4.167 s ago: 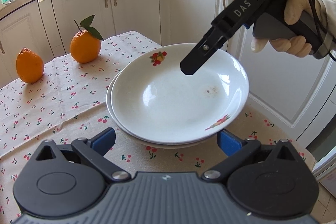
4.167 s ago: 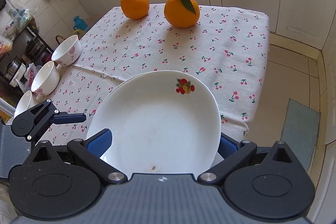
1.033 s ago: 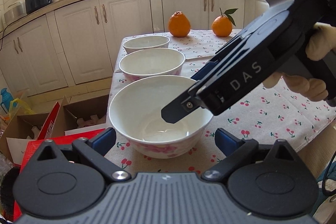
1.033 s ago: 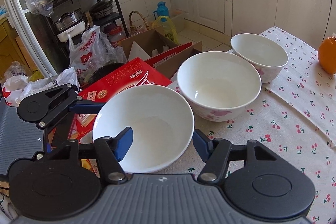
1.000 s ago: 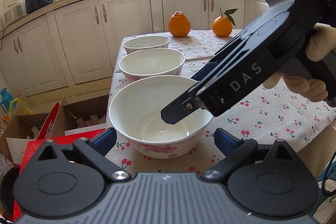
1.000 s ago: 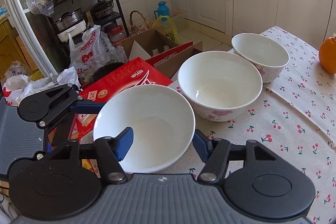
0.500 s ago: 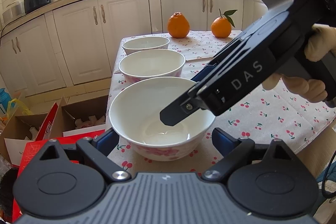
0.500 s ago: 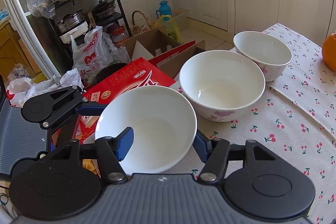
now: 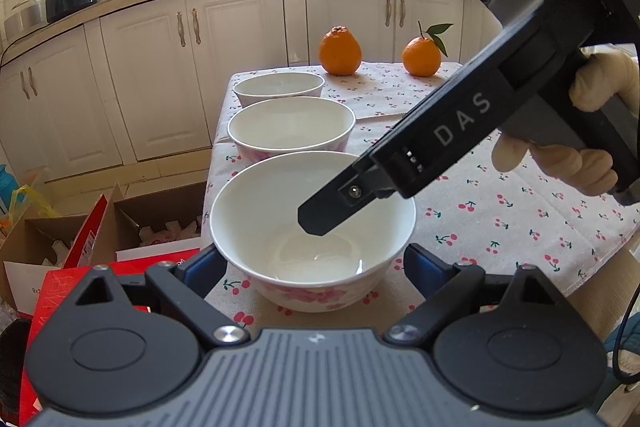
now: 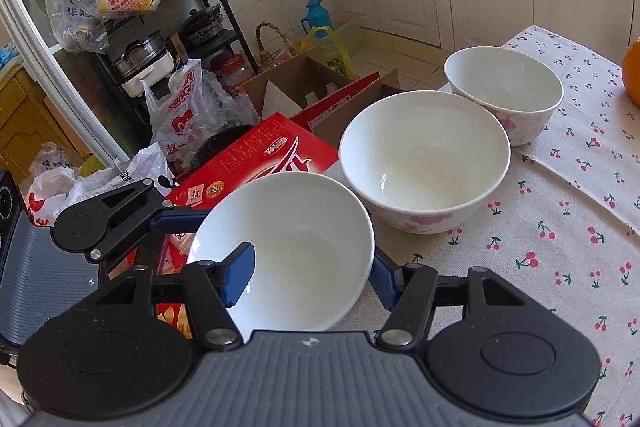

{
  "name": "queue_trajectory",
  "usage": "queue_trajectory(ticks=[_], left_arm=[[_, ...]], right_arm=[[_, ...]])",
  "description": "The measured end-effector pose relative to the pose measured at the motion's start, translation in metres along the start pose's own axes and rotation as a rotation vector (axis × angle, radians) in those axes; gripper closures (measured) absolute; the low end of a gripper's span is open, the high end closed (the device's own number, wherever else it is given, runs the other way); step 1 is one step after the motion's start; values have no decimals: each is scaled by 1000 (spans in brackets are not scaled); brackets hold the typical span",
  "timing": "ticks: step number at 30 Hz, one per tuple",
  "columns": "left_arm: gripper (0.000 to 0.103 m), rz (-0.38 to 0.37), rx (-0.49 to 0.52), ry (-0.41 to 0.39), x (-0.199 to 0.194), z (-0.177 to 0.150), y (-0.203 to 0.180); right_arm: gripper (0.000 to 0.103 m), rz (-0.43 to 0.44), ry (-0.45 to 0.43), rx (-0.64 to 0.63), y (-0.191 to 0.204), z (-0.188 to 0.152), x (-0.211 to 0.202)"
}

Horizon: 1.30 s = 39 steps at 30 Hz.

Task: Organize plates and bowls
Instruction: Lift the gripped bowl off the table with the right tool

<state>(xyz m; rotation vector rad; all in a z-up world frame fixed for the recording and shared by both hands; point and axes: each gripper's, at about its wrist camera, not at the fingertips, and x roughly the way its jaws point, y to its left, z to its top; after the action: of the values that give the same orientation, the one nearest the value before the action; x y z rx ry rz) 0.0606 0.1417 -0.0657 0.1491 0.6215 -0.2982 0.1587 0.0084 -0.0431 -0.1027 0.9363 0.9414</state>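
Observation:
Three white bowls with pink flowers stand in a row along the table's left edge. The nearest bowl (image 9: pixel 312 227) (image 10: pixel 284 251) sits between the open jaws of my left gripper (image 9: pixel 310 263), whose blue pads flank its sides. My right gripper (image 10: pixel 310 273) straddles the bowl's near rim, one blue finger (image 10: pixel 238 275) inside the bowl and the other outside; the jaws stand apart and I cannot tell if they touch the wall. The middle bowl (image 9: pixel 291 129) (image 10: pixel 424 159) and far bowl (image 9: pixel 279 89) (image 10: pixel 503 89) stand behind it.
Two oranges (image 9: pixel 340 51) (image 9: pixel 421 55) sit at the far end of the cherry-print tablecloth (image 9: pixel 500 195). A red box (image 10: pixel 256 163), cardboard boxes (image 10: pixel 304 83) and plastic bags (image 10: pixel 180 115) lie on the floor beside the table's edge. White cabinets (image 9: pixel 160 67) stand behind.
Both grippers have moved from the stacked plates to the row of bowls. Over the last second they have closed in around the nearest bowl, the right finger dipping deeper inside.

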Motion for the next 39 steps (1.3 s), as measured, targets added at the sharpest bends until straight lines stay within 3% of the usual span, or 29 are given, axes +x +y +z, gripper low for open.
queue_trajectory(ticks=[20, 39], left_arm=[[10, -19, -8, 2, -2, 4, 0], [10, -143, 87, -30, 14, 32, -50]], right_arm=[[36, -2, -2, 10, 0, 0, -2], [35, -116, -76, 76, -33, -34, -65]])
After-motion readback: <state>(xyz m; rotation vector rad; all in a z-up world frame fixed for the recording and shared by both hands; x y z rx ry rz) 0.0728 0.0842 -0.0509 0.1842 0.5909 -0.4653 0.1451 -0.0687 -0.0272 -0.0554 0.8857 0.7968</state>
